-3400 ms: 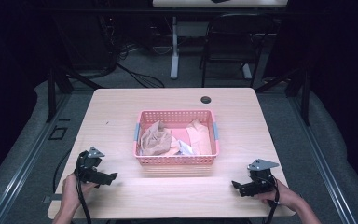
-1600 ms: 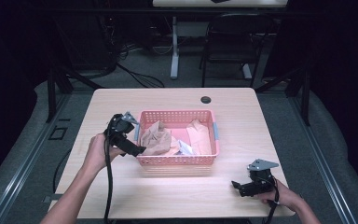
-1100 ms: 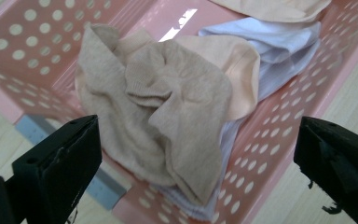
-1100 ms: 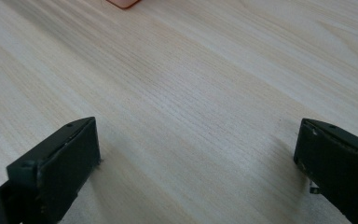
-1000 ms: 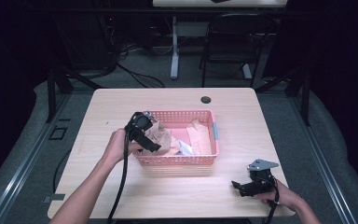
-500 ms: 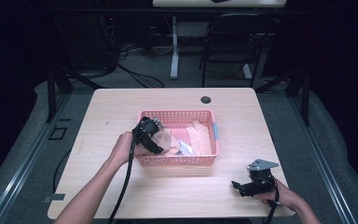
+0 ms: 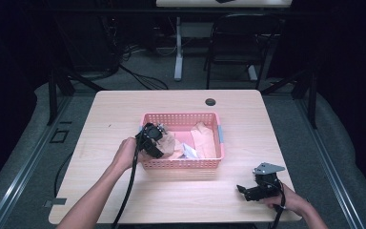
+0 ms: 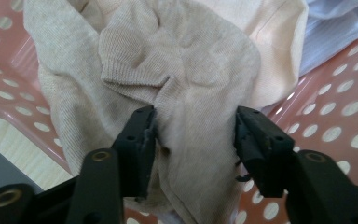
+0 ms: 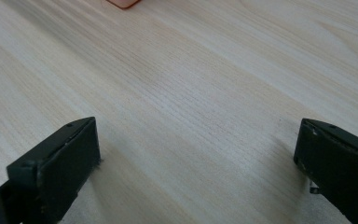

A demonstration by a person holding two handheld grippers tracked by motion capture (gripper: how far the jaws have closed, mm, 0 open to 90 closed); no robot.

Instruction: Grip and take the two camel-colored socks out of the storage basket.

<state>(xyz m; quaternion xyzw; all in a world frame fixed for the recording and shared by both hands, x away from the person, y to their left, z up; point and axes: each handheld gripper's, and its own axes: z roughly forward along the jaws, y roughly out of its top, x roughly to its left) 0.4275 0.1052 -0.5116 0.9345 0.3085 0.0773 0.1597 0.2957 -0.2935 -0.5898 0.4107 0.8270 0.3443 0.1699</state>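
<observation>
One pale wood tabletop (image 7: 124,114) stands in a dim room, grey floor around it, a dark chair (image 7: 240,45) and cables at twelve o'clock beyond its far edge. A small black disc (image 7: 210,101) lies near that edge. No readable writing or labels. At centre sits a pink perforated basket (image 7: 181,163) holding cloth. The left hand-held gripper (image 7: 153,140) dips over the basket's nine o'clock side, jaws partly open astride a beige knit garment (image 8: 177,70), touching it but not yet clamped. The right hand-held gripper (image 7: 257,188) rests at five o'clock on bare wood, jaws wide apart, empty.
</observation>
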